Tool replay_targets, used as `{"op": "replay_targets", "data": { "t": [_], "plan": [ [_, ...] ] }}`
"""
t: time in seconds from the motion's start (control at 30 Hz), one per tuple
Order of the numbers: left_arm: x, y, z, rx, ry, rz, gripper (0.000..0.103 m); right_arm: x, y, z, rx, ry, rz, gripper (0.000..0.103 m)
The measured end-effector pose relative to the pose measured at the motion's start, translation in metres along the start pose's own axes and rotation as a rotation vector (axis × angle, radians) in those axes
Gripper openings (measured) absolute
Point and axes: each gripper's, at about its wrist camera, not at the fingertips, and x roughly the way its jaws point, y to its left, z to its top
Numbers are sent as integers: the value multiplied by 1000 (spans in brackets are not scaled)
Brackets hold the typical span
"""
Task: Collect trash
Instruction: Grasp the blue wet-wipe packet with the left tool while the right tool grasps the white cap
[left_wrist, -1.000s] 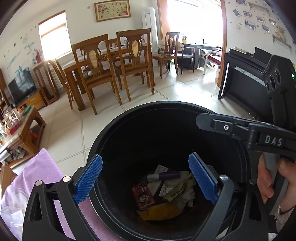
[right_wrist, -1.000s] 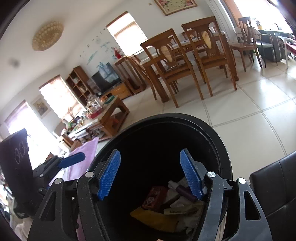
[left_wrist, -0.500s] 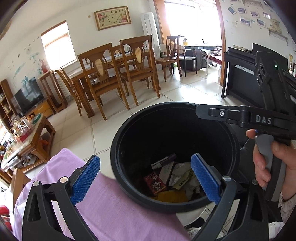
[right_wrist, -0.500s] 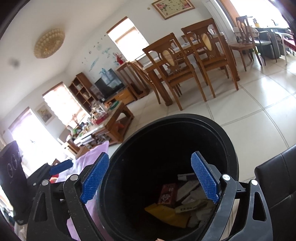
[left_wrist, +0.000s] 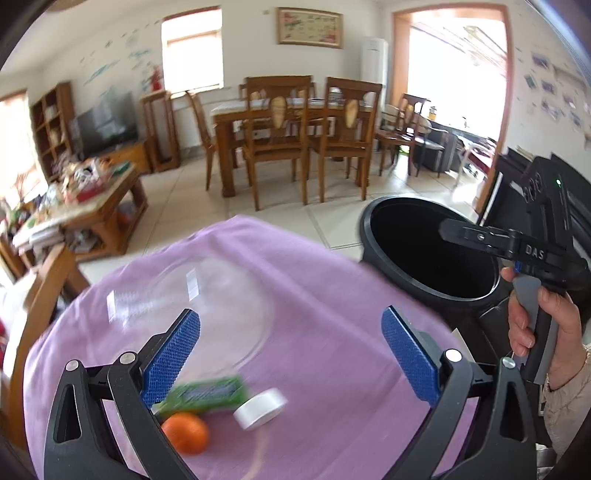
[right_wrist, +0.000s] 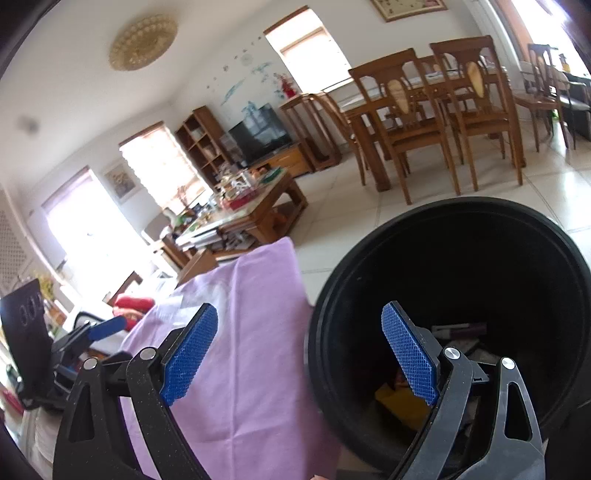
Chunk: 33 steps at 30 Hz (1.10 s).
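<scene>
Several scraps are already lying in the bin (right_wrist: 454, 258), below the right gripper (right_wrist: 299, 354). Both grippers are gaping wide, holding nothing. A green packet (left_wrist: 207, 393) is waiting just beside the left gripper (left_wrist: 291, 354).

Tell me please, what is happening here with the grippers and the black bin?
A person is clearing trash from a table with a purple cloth into a black bin beside it. Both grippers are open and hold nothing. The left gripper is over the cloth, near a green packet, a white cap and an orange fruit. The right gripper straddles the bin's rim. Wrappers already lie inside the bin.
</scene>
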Motion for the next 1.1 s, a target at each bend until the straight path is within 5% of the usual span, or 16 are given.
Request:
{"op": "replay_targets", "data": {
  "t": [0.1,0.2,0.5,0.93,1.1],
  "plan": [
    [-20,41,-21,-87,18,20,98,20,38,-10,-80,59,34,86],
    [-44,71,-48,-148,26,20,98,43,83,-23,-184,144,56,66],
    [-77,105,-124,-65,145,-25,98,101,173,-73,-362,330,91,64],
    [-81,114,-173,4,221,-127,94,147,198,-89,-397,436,6,64],
    [-75,111,-172,43,255,-99,84,152,203,-90,-441,425,-33,52]
  ]
}}
